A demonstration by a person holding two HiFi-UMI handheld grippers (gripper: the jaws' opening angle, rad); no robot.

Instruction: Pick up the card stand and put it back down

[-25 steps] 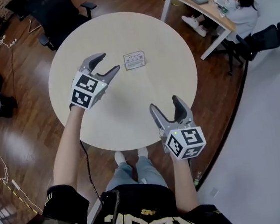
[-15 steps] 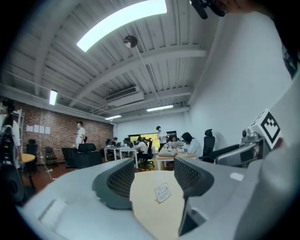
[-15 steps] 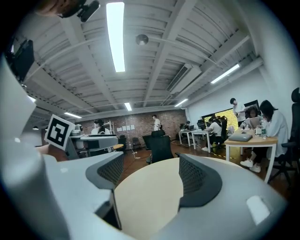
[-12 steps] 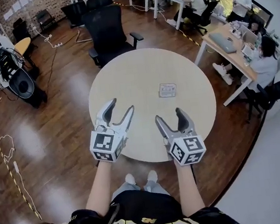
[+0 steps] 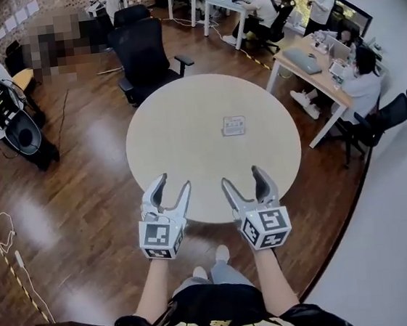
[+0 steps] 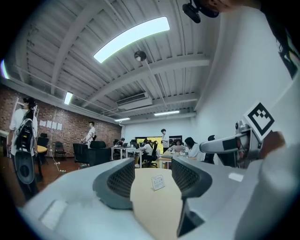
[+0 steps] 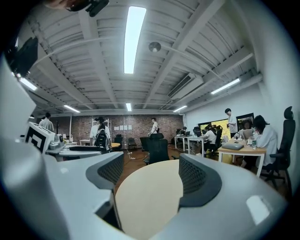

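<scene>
The card stand (image 5: 233, 125), a small white card, stands on the far right part of the round beige table (image 5: 186, 138). Both grippers hover side by side over the table's near edge, pointing level and far short of the stand. My left gripper (image 5: 171, 184) is open; its jaws have just been closing a little with nothing between them. My right gripper (image 5: 242, 177) is open and empty too. In the left gripper view the card stand (image 6: 158, 182) shows small and distant between the left gripper (image 6: 152, 174) jaws. The right gripper (image 7: 152, 176) view shows only bare table (image 7: 145, 199) between its jaws.
A black office chair (image 5: 143, 52) stands behind the table. Desks (image 5: 309, 62) with seated and standing people fill the back right. Dark wooden floor (image 5: 84, 209) surrounds the table; a backpack rack (image 5: 9, 122) is at the left.
Both grippers have drawn back from the middle of the table to its near edge, the left one leaving the card stand's side. The head view has lifted and shows more of the room.
</scene>
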